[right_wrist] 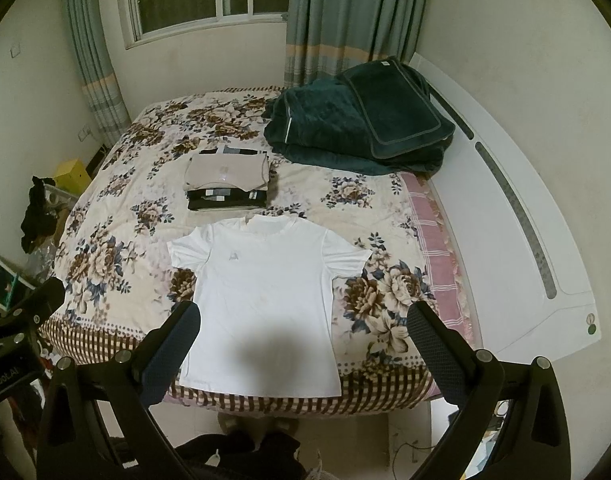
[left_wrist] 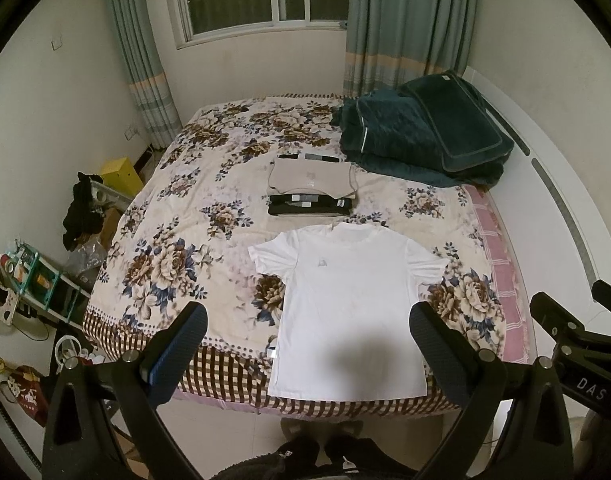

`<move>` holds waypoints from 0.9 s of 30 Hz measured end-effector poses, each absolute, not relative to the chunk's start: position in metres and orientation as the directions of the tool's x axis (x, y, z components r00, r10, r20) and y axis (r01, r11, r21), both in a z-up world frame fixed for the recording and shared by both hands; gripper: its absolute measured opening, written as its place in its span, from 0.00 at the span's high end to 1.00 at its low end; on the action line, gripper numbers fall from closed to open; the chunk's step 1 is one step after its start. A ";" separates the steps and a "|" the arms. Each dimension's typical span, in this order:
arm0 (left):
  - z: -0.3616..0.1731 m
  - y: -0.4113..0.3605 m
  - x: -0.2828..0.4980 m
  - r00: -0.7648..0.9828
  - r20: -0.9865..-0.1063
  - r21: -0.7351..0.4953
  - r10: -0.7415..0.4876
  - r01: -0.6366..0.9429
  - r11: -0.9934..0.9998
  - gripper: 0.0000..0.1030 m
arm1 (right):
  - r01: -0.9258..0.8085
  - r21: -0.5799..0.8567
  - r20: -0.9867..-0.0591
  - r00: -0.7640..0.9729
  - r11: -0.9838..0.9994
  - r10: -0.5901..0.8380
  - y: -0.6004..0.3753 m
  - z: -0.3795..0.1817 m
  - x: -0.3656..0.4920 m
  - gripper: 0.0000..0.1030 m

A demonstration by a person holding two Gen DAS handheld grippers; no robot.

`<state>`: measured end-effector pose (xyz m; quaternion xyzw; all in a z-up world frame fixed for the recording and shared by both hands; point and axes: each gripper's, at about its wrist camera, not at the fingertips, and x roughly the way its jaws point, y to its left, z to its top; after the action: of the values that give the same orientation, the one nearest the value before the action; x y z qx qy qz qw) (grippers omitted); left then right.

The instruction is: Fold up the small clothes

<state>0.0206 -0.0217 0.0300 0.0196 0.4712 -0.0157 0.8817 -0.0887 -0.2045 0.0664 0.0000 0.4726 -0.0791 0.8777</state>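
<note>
A white T-shirt (left_wrist: 345, 304) (right_wrist: 261, 304) lies flat and face up on the floral bedspread (left_wrist: 177, 240) (right_wrist: 117, 216), its hem at the near bed edge. Behind it sits a stack of folded clothes (left_wrist: 311, 188) (right_wrist: 227, 182), beige on top of black ones. My left gripper (left_wrist: 307, 320) is open, held above the shirt's lower half with nothing between its fingers. My right gripper (right_wrist: 303, 318) is open too, hovering over the shirt's lower right side. Both are well apart from the cloth.
A dark green quilt with a pillow (left_wrist: 425, 132) (right_wrist: 357, 120) is piled at the back right of the bed. A white headboard (right_wrist: 525, 220) runs along the right. Clutter, shelves and a yellow box (left_wrist: 121, 174) stand on the floor at left. A person's feet (left_wrist: 321, 432) are at the bed's foot.
</note>
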 end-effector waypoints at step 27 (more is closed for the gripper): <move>0.030 -0.021 0.031 0.570 -0.822 0.019 -0.010 0.046 0.999 0.00 | 0.140 -0.073 -0.825 0.548 0.987 -0.139 -0.206 0.063 -0.091 0.00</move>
<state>0.0311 -0.0213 0.0303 0.0193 0.4636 -0.0159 0.8857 -0.0909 -0.2057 0.0626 0.0008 0.4689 -0.0793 0.8797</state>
